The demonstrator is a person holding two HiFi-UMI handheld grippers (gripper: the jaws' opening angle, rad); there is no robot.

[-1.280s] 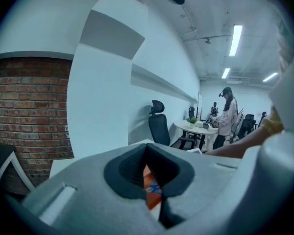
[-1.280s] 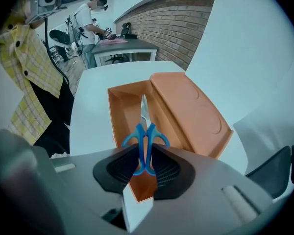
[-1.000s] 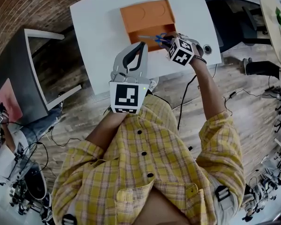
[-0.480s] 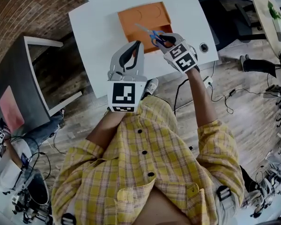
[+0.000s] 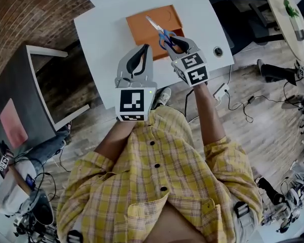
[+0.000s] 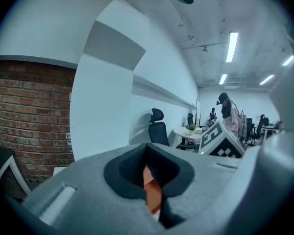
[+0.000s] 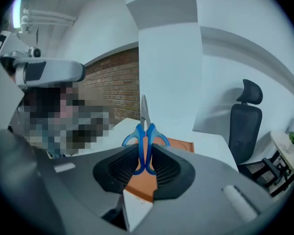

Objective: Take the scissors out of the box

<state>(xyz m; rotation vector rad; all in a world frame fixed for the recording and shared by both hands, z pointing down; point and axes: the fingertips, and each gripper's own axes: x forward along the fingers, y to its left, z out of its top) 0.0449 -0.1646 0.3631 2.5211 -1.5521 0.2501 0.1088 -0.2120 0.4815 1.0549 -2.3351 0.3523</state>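
Head view looks steeply down; all views share the orange box (image 5: 141,34).

Yellow plaid shirt (image 5: 187,186) closed with dark buttons (image 5: 155,165), sleeves (image 5: 83,173) ended near the elbows, left hand-held gripper (image 5: 145,47) and right hand-held gripper (image 5: 173,40) moulded in grey, each fitted with a black-and-white marker cube (image 5: 133,104).

Bright blue handles and silvery blades on the scissors (image 5: 162,33), up around 12 o'clock in the head view. Flat orange for the box (image 5: 142,28) right behind them, plain white for the table (image 5: 104,34) underneath. Mid-grey shells with black pads on the left gripper (image 5: 142,52) and the right gripper (image 5: 176,40), plus black-and-white square markers on both cubes. Yellow plaid shirt (image 5: 162,181) with dark buttons at 6 o'clock. Reddish-brown brick wall (image 5: 25,9) at 10, grey-brown wood floor (image 5: 273,135) at 3. Black office chair (image 7: 245,116) at 3 o'clock in the right gripper view.
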